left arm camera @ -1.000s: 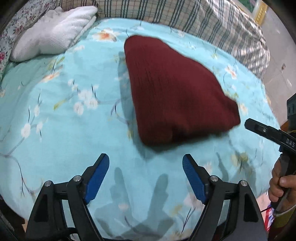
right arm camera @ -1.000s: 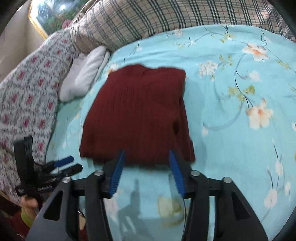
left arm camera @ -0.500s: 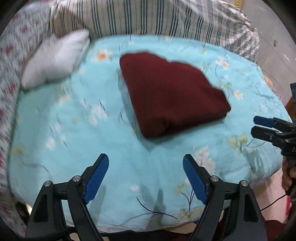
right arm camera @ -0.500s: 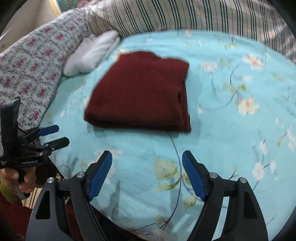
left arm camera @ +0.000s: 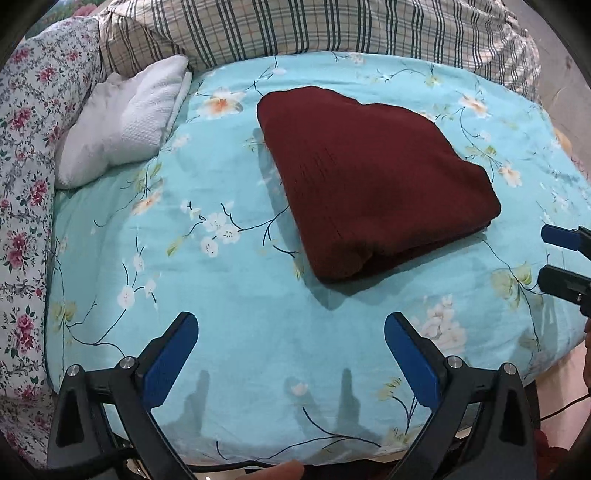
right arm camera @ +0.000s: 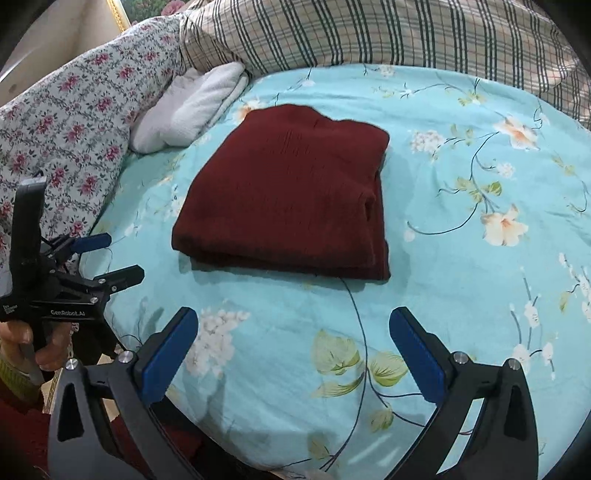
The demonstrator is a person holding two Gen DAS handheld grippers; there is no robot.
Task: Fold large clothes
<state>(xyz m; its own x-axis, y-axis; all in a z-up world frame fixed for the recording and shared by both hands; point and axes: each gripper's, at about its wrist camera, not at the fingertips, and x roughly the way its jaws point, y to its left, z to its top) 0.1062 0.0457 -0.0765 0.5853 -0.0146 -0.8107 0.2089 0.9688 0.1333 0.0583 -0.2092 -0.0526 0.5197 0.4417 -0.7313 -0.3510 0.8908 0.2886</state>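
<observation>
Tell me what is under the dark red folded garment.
The garment lies flat on the turquoise flowered sheet, which shows all around it. Whatever sits directly beneath it is covered and cannot be seen.

Dark red knit garment (left arm camera: pixel 373 173) (right arm camera: pixel 291 199): folded into a compact, roughly rectangular stack, lying flat mid-bed, layered edges visible along its near side.

A home bedroom. A bed (left arm camera: pixel 236 295) wears a turquoise floral sheet. A white pillow (left arm camera: pixel 125 118) and plaid quilt (left arm camera: pixel 332 29) lie at its head.
</observation>
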